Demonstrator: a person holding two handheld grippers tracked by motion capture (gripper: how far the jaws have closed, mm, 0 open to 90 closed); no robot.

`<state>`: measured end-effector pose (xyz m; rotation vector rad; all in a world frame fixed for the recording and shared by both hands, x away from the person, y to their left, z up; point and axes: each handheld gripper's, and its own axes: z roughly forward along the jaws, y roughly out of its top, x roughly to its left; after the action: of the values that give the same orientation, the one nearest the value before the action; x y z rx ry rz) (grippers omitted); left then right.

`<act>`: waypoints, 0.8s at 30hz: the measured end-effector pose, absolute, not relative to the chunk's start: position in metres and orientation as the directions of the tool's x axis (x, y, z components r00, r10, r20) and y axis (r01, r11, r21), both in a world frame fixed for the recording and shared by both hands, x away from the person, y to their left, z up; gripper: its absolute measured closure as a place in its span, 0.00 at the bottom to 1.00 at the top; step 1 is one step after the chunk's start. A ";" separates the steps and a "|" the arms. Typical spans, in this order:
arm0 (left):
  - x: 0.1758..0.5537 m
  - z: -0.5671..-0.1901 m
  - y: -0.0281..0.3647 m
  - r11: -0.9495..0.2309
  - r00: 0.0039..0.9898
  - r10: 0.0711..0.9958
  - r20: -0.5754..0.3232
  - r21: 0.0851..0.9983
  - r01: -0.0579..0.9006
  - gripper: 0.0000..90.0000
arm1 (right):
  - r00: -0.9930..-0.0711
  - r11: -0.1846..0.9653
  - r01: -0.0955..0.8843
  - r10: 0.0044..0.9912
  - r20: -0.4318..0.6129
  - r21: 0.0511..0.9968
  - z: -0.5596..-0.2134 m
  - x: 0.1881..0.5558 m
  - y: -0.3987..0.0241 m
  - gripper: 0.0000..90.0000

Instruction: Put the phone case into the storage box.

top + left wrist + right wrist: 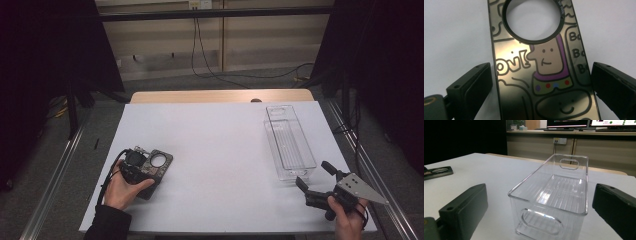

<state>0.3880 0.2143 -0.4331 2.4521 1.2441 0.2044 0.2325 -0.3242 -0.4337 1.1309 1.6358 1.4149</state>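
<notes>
Your left gripper (541, 82) straddles the cartoon-printed plate (541, 75) near the tabletop's (215, 145) left front corner, jaws apart, while your right gripper (541, 212) gapes before the clear bin (554, 195).

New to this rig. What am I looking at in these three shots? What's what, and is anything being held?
No robot arm here: a person sits at a white table with a hand-held two-jaw gripper in each hand. The high view looks down from above the person. The other two pictures come from cameras riding on the grippers, looking out between their black jaws.

The left gripper has its jaws open on either side of a flat dark case printed with cartoon doodles and having a round hole; it lies on the table, not clamped. The right gripper is open too, pointing at an empty clear plastic bin with handle cut-outs. Nothing is held yet.
</notes>
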 end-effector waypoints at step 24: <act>0.393 -0.434 0.207 -0.543 0.585 0.811 -0.017 0.351 0.763 0.05 | -0.392 0.030 0.175 0.919 0.041 0.984 -0.434 0.232 -0.324 0.00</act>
<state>0.3928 0.2075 -0.4339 2.4971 1.2830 0.2104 0.2324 -0.3235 -0.4337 1.1267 1.6419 1.4183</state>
